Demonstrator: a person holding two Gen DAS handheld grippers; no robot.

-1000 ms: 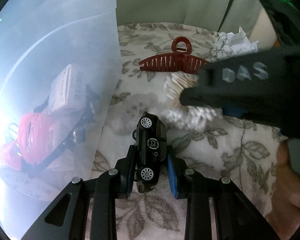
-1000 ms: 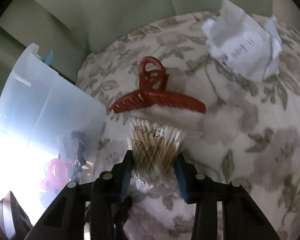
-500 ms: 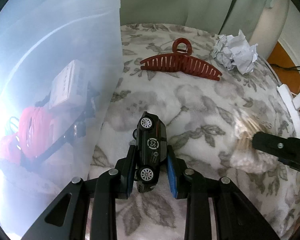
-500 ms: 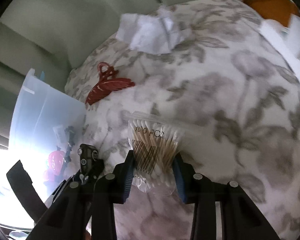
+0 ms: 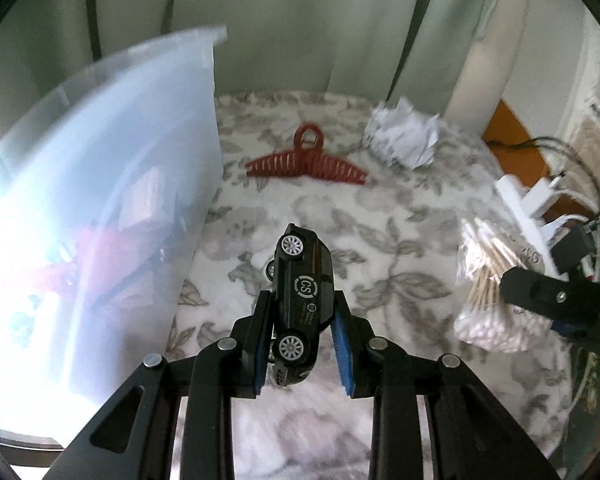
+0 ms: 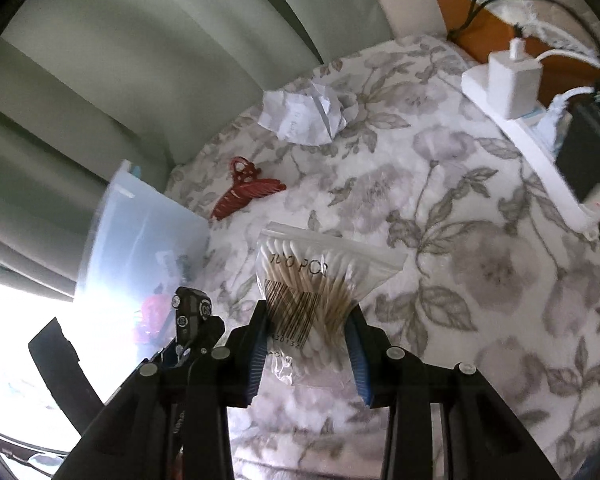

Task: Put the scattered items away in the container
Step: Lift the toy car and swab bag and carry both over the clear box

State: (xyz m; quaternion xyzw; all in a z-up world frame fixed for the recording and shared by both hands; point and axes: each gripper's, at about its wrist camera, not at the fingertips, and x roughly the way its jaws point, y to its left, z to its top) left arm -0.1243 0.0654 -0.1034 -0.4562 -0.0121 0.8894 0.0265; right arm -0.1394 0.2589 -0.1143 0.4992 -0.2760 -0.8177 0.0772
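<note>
My left gripper (image 5: pixel 302 344) is shut on a black toy car (image 5: pixel 302 294) and holds it above the floral cloth, right of the translucent plastic container (image 5: pixel 100 200). My right gripper (image 6: pixel 308 350) is shut on a clear bag of cotton swabs (image 6: pixel 312 284), lifted above the cloth. The bag also shows at the right of the left wrist view (image 5: pixel 488 288). The car and left gripper show in the right wrist view (image 6: pixel 190 312). A red hair claw clip (image 5: pixel 306 162) (image 6: pixel 246 192) and a crumpled white paper (image 5: pixel 402 140) (image 6: pixel 306 116) lie on the cloth. The container (image 6: pixel 140 248) holds several items, one of them red.
A white power strip with a charger and cables (image 6: pixel 516 92) lies along the right edge of the cloth (image 6: pixel 460 240). Grey-green curtains (image 5: pixel 300 20) hang behind. An orange-brown surface (image 5: pixel 512 128) shows beyond the cloth at the right.
Both grippers have risen and pulled back from the cloth with their loads. The right gripper has carried the swab bag away from the hair clip, to the right.
</note>
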